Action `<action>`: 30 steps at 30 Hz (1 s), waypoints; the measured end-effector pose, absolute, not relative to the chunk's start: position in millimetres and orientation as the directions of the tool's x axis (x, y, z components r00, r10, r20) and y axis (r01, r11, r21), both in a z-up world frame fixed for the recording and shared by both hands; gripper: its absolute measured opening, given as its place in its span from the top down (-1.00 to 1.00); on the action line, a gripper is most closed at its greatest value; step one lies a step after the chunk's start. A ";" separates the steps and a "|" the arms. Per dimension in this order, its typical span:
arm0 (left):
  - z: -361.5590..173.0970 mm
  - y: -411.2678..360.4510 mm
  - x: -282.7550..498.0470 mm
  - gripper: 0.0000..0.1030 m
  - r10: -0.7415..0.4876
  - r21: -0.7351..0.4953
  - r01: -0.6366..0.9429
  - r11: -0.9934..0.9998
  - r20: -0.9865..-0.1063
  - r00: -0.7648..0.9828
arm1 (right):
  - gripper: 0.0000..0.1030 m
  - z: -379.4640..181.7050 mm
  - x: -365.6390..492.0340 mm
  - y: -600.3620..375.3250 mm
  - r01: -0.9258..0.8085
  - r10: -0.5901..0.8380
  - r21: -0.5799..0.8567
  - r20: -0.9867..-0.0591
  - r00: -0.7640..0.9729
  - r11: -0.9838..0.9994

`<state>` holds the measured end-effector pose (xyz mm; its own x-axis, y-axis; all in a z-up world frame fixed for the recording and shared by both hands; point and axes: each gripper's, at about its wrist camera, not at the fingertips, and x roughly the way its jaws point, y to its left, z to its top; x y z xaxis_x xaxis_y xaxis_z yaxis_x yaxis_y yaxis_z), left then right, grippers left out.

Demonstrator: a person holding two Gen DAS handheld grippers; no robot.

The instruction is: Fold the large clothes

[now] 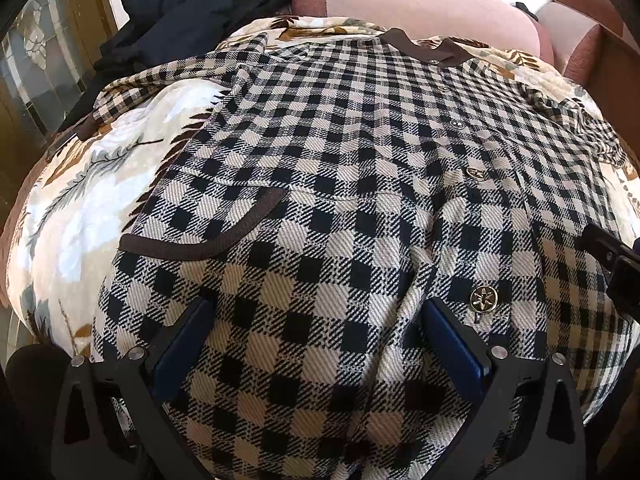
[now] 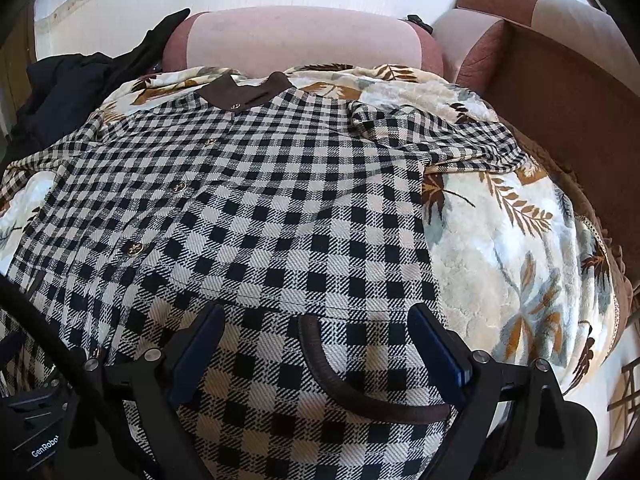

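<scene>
A black-and-cream checked jacket (image 1: 340, 152) (image 2: 260, 208) lies front-up and flat on a floral blanket (image 1: 80, 200) (image 2: 512, 248). Its brown collar (image 2: 244, 94) is at the far end, and gold buttons (image 1: 483, 298) run down the front. A brown-trimmed pocket (image 1: 208, 240) (image 2: 360, 392) sits on each side near the hem. My left gripper (image 1: 318, 308) is open over the lower front, left of the button line. My right gripper (image 2: 316, 314) is open over the other pocket. One sleeve (image 1: 132, 96) stretches out to the left; the other sleeve (image 2: 440, 140) lies bunched.
A heap of black clothing (image 1: 180, 20) (image 2: 72, 84) lies at the back left. A pink cushion (image 2: 304, 36) backs the blanket, and a brown sofa arm (image 2: 560, 100) rises on the right. The right gripper's body (image 1: 608, 256) shows at the left wrist view's right edge.
</scene>
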<state>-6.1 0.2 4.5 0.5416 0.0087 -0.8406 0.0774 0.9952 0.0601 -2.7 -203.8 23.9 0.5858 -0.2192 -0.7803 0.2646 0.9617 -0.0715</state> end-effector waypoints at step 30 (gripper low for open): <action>3.7 5.4 -9.3 -1.00 0.032 0.087 0.069 0.994 -0.822 0.569 | -0.85 22.4 -18.6 -234.7 0.339 -0.243 -0.036 -0.769 0.591 0.940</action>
